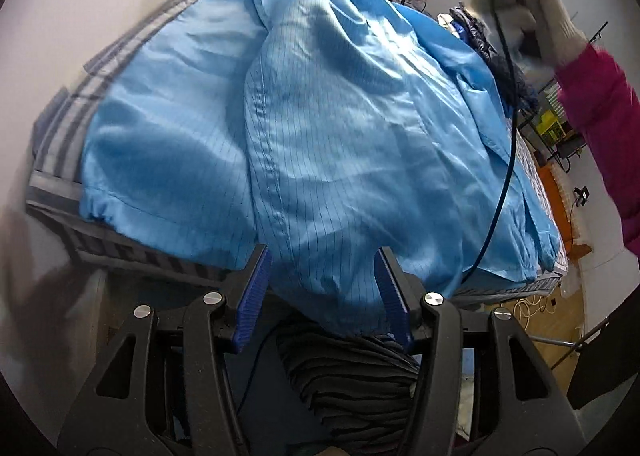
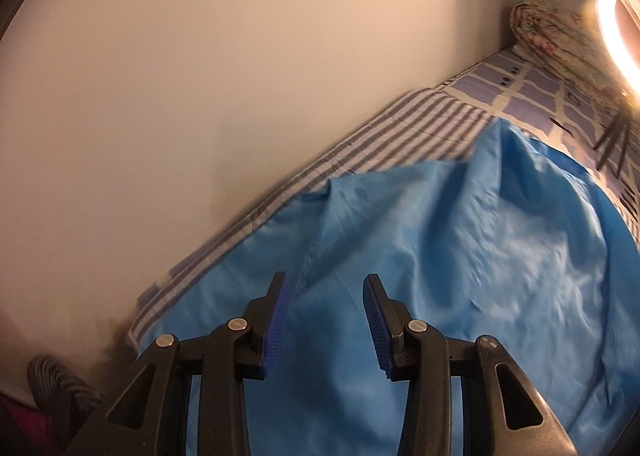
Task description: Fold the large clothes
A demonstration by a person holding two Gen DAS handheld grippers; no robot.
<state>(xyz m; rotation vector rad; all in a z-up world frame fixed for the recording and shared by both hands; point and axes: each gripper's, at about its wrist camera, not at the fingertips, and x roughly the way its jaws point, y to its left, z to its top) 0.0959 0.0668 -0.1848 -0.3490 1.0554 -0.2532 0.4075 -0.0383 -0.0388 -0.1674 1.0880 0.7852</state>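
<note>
Here, rumpled sky-blue pinstriped garment [image 1: 340,144] on striped bed [image 1: 72,104], left hand-held gripper [image 1: 324,288] and right hand-held gripper [image 2: 326,320] both parted, empty.

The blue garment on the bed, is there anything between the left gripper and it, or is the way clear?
Nothing visible blocks it. The left gripper is open, and the hanging edge of the blue garment already lies between its pads, which are not pressing on it. A dark cable drapes across the garment further right, away from the gripper.
</note>
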